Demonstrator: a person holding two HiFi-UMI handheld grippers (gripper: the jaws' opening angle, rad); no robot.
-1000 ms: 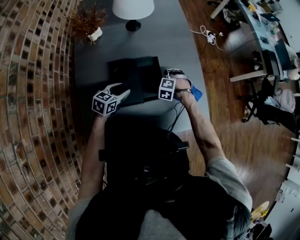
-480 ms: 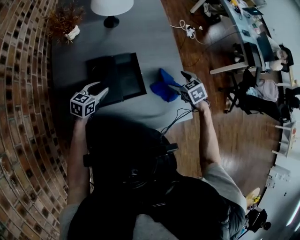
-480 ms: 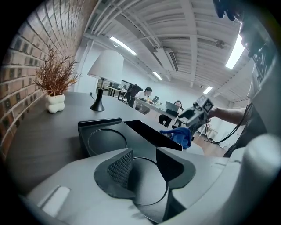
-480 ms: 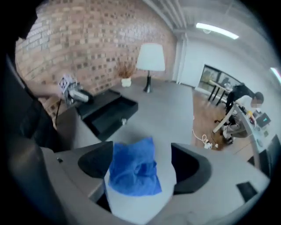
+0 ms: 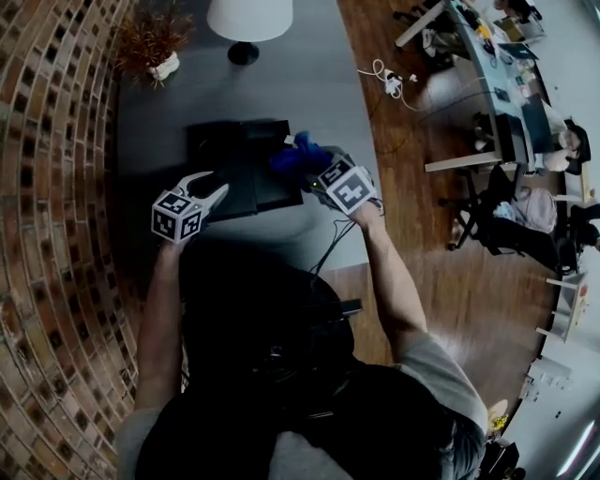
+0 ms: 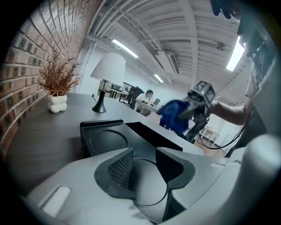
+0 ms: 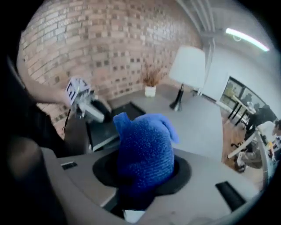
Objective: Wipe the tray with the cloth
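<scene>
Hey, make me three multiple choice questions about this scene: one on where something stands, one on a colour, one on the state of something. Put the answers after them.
1. Where does the potted plant stand?
A. left of the lamp, by the brick wall
B. right of the lamp
C. directly in front of the lamp

2. What colour is the cloth?
A. red
B. white
C. blue

3. What state is the right gripper in?
A. open and empty
B. shut on the cloth
C. shut on the lamp

Answers:
1 A: every view shows the plant to the lamp's left, next to the bricks.
2 C: the bunched fabric is a strong blue in all three views.
3 B: its jaws have just been closing, and the right gripper view shows the cloth clamped between them.
</scene>
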